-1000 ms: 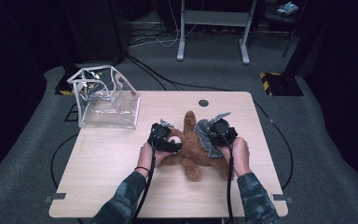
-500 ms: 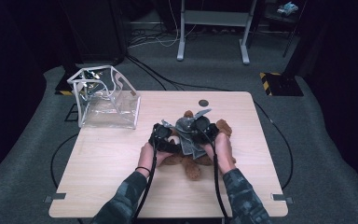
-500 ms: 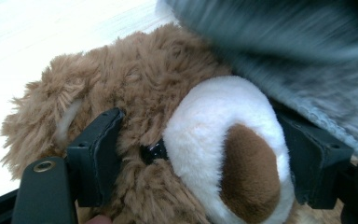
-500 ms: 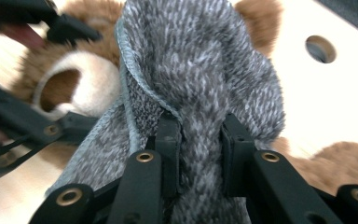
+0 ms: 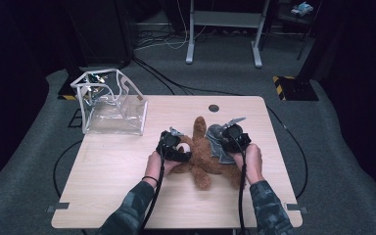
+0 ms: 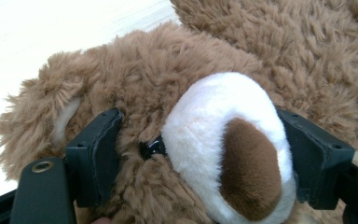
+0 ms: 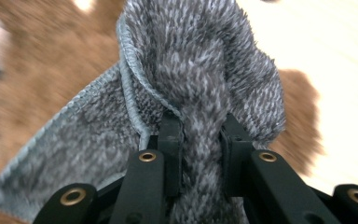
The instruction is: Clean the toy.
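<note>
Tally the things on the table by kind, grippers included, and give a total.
Grippers: 2, the left gripper and the right gripper
Brown teddy bear: 1
Grey cloth: 1
Clear bag: 1
Total: 5

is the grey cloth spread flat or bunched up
Bunched up. The right gripper pinches a thick fold of the grey cloth between its jaws, its hemmed edge curling beside the teddy bear.
</note>
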Demonstrator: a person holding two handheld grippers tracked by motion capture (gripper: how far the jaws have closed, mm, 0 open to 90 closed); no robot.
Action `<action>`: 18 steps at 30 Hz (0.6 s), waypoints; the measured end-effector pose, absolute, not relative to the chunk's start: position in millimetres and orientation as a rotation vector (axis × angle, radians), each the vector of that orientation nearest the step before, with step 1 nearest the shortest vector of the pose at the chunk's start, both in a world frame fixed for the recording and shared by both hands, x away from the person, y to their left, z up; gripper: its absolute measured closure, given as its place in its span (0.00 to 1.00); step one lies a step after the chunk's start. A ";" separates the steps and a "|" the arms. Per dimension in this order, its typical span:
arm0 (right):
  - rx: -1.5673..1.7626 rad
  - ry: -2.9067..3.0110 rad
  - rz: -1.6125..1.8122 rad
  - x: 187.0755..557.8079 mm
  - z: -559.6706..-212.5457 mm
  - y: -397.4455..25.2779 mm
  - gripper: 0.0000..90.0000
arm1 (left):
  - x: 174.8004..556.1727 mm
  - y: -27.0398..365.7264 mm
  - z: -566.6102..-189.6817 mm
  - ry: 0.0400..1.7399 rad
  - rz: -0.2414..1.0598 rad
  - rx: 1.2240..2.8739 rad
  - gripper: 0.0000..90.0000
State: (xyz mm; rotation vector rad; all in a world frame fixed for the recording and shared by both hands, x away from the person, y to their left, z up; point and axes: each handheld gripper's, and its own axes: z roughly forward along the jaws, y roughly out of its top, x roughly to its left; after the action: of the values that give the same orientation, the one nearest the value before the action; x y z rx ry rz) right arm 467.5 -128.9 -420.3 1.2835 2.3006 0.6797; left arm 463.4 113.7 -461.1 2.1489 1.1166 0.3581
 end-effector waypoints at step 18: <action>1.115 2.386 0.842 464.0 -391.4 -72.2 0.82 | 463.2 113.9 -461.4 1.116 0.366 2.163 0.23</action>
State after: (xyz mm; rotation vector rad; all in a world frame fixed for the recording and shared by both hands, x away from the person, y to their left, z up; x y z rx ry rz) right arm 464.0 -72.2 -391.4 1.1151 2.3859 0.8422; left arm 463.2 113.9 -461.4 2.1634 1.1164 0.3660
